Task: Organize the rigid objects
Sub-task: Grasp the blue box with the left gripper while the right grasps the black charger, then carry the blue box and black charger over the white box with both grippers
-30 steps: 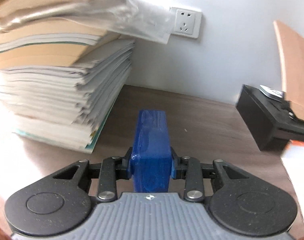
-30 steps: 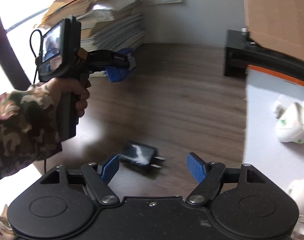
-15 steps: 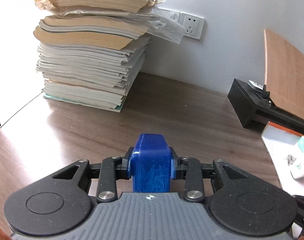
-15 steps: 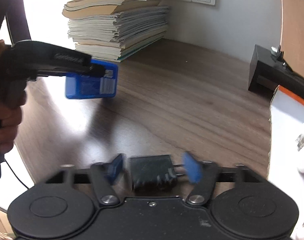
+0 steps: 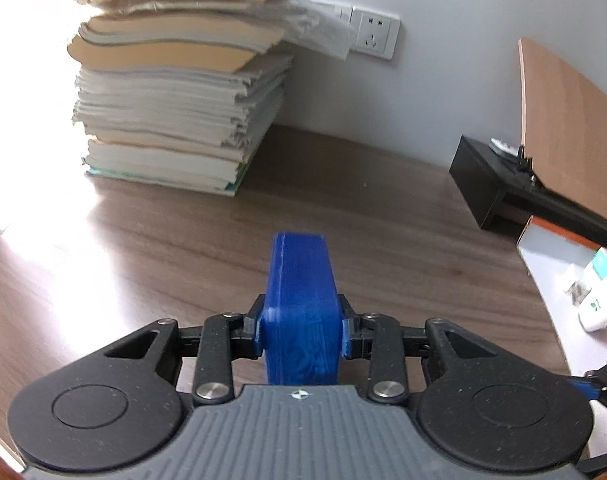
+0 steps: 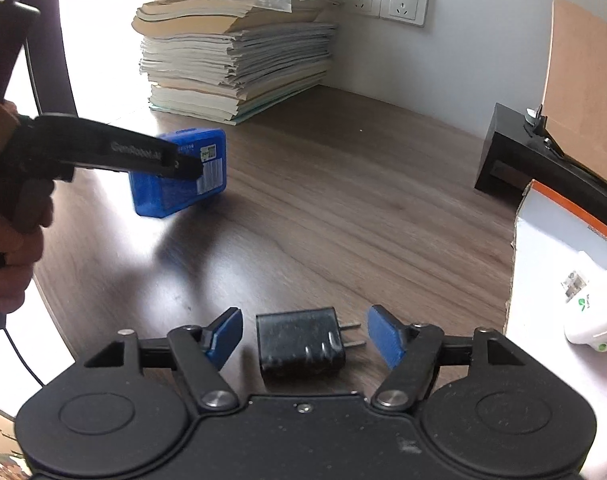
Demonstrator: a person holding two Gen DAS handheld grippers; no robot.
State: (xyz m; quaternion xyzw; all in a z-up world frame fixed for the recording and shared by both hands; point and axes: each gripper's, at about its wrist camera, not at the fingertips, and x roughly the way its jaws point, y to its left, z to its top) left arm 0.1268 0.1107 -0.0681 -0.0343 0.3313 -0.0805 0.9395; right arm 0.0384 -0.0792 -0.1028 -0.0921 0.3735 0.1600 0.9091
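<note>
Blue plastic box (image 5: 301,308): clamped edge-on between the blue pads of the left hand-held gripper (image 5: 301,330), projecting forward past the fingertips and carried clear above the wooden surface (image 5: 383,216). In the right wrist view the same box (image 6: 175,188) is shown from its broad side, a white printed label at its forward end, with the left hand-held gripper (image 6: 183,164) gripped by a person's hand (image 6: 13,248).

Black plug adapter (image 6: 301,346): laid flat on the surface (image 6: 343,200), prongs turned toward the right-side pad, between the fingers of the right hand-held gripper (image 6: 303,338). Its jaws are opening; a gap is seen on each side of the adapter, so nothing is gripped.

Stack of books and papers (image 5: 175,96): well ahead of the left hand-held gripper, to its left, against the wall.

Wall sockets (image 6: 403,2): on the wall just right of the stack.

Black stand (image 5: 487,184): ahead and to the right, with a brown board (image 5: 563,120) upright upon it.

White cardboard sheet (image 6: 551,264): right of the right hand-held gripper, carrying a white device (image 6: 591,320) with a green mark.
</note>
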